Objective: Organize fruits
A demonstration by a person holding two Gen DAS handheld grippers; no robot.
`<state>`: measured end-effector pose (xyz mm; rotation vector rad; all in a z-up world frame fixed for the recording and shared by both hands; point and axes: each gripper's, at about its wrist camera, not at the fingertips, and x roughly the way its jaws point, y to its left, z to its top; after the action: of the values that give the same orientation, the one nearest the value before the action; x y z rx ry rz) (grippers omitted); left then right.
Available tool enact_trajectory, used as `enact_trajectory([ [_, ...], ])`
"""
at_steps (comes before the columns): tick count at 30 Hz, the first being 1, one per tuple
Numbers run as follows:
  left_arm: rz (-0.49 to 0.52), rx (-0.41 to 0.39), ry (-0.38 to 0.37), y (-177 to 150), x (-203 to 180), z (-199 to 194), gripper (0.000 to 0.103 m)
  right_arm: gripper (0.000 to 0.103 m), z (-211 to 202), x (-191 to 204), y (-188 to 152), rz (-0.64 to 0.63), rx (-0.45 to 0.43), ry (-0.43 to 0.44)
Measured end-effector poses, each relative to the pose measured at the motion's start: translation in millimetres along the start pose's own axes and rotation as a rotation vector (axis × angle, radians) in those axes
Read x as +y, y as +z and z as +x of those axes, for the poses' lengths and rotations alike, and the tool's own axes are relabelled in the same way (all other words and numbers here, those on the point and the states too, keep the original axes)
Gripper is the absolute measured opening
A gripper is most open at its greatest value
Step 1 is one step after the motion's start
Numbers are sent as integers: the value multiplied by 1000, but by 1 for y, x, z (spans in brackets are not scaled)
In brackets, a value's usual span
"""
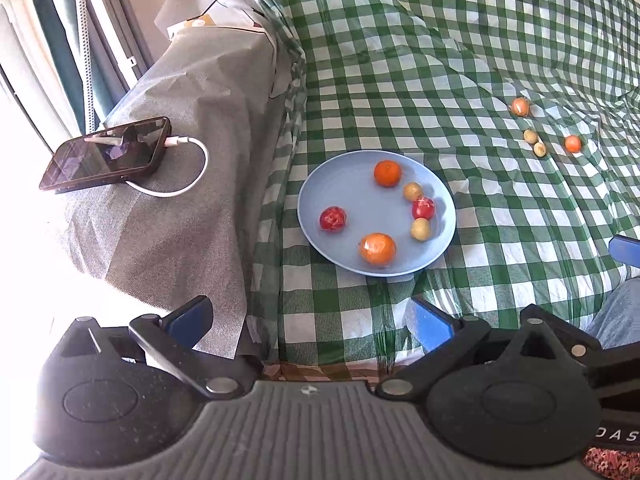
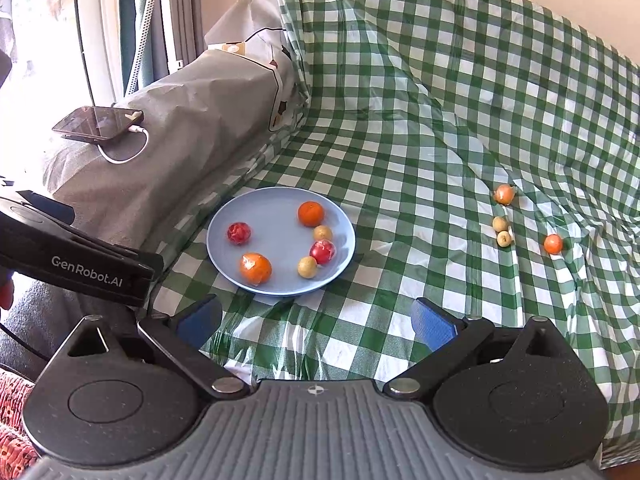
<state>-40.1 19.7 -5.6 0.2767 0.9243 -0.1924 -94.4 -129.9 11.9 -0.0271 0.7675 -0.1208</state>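
Note:
A light blue plate (image 1: 348,176) (image 2: 272,204) lies on the green checked cloth. On it are two oranges (image 1: 387,173) (image 2: 310,213), two red fruits (image 1: 332,218) (image 2: 239,233) and two small yellow fruits (image 1: 420,229) (image 2: 307,267). Off to the right on the cloth lie several loose fruits: an onion-like one (image 1: 520,107) (image 2: 504,194), two small yellow ones (image 1: 530,135) (image 2: 500,224) and a small orange one (image 1: 573,143) (image 2: 553,244). My left gripper (image 1: 312,320) is open and empty, short of the plate. My right gripper (image 2: 318,322) is open and empty, also short of it.
A phone (image 1: 106,154) (image 2: 98,124) on a white charging cable rests on a grey-covered sofa arm at the left. The checked cloth rises up the backrest behind. The left gripper's body (image 2: 76,264) shows at the left edge of the right wrist view.

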Motion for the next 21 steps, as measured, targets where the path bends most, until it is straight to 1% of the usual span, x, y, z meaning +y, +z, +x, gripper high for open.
enact_trajectory([
  [21,3,21,-1,0,1,7,103,100,10,3,0,10,29,8],
])
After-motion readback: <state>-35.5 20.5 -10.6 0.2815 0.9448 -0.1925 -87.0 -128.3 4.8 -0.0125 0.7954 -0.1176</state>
